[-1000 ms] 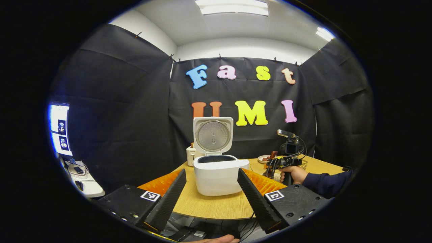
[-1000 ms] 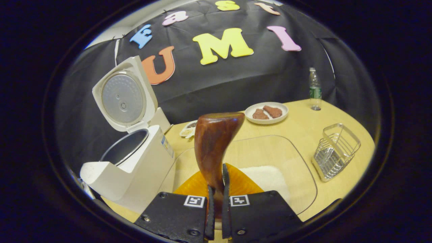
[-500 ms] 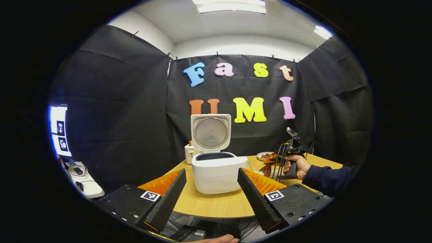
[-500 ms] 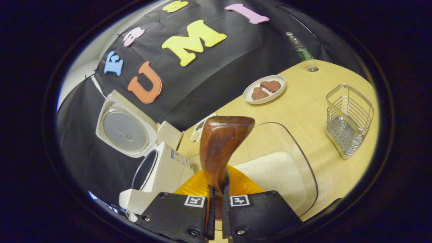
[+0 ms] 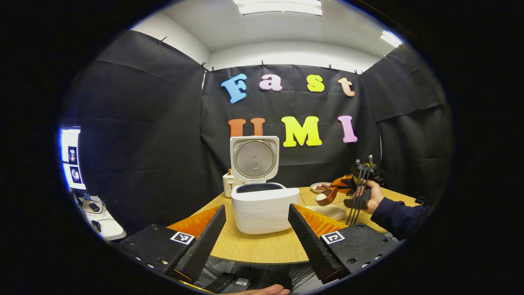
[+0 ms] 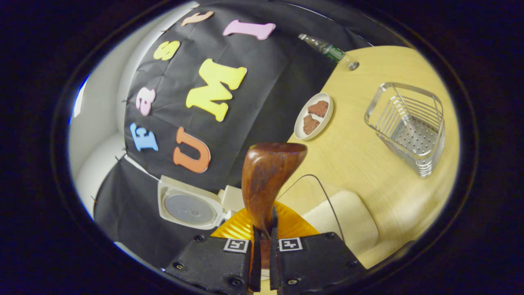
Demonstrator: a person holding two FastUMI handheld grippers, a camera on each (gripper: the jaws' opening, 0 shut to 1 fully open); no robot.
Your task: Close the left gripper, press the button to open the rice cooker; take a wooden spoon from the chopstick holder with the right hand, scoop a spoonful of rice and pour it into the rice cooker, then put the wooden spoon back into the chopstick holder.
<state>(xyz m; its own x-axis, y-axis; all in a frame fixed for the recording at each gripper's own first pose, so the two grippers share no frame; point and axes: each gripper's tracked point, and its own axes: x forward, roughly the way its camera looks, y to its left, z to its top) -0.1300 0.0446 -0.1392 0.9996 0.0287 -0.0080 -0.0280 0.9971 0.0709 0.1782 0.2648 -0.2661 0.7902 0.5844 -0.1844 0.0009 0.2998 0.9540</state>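
Dark reddish-brown wood: the wooden spoon stood pinched by its handle between the pressed-together fingers of the right gripper, bowl end out ahead. In the left gripper view that spoon carried a small heap of white rice in its bowl and hung to the right of the white rice cooker, above the table, not yet over the pot. Holding it by the handle end kept the bowl clear to reach across; judged, the scoop was done and the pour was next.

The cooker's lid stood upright and open, dark inner pot exposed, so the button step looked finished. The left gripper sat in front of the cooker with its fingers spread wide, touching nothing, probably parked out of the way.

Right of the cooker lay a clear shallow tray with white rice. Beyond it from the cooker stood the wire-mesh chopstick holder, empty, awaiting the spoon's return. Risk judged: the right gripper view was strongly rolled, and rice could slide off before reaching the pot.
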